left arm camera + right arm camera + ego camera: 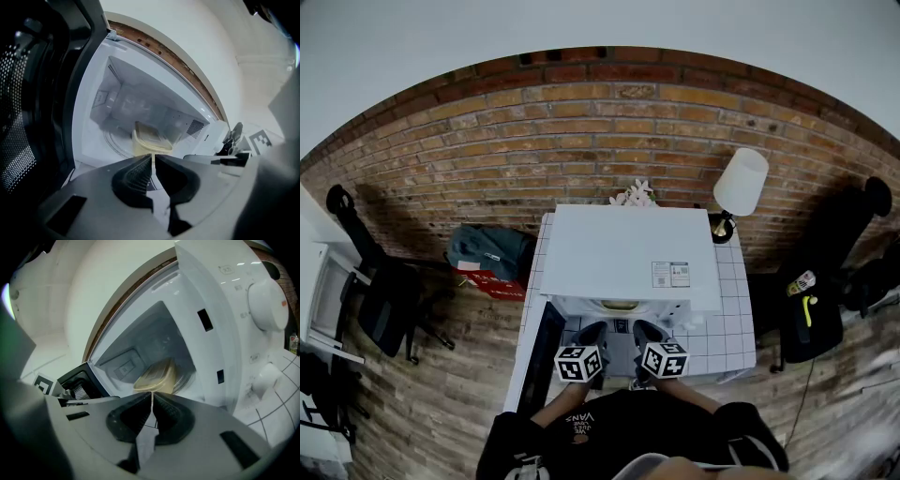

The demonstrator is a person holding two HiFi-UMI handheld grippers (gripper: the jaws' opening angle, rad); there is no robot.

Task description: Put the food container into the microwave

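Two grippers, both closed and both empty. The left gripper (pixel 153 157) had its jaws pressed together with nothing between them. The right gripper (pixel 153 394) showed the same, pads meeting on air. They sat side by side just in front of the microwave (pixel 628 253), above the tiled table (pixel 733 309).

And the container (pixel 149 139)? Inside the oven, resting on the turntable (pixel 115 140), well clear of either set of jaws. The door (pixel 28 117) stood wide open on the left. Judging by that, the placing looked done, with only the door left to close.

On handling, it looked like a pale, lidded plastic tub: probably light, fairly stiff at the rim, with thinner walls that might flex under a hard pinch. Smooth plastic tends to be slick, so a one-sided pinch could let it tip or slide. The safer hold would be one gripper on each opposite side, just under the lid's lip, keeping it level. Whether it was full, nobody could tell from here, as the lid hid the contents.
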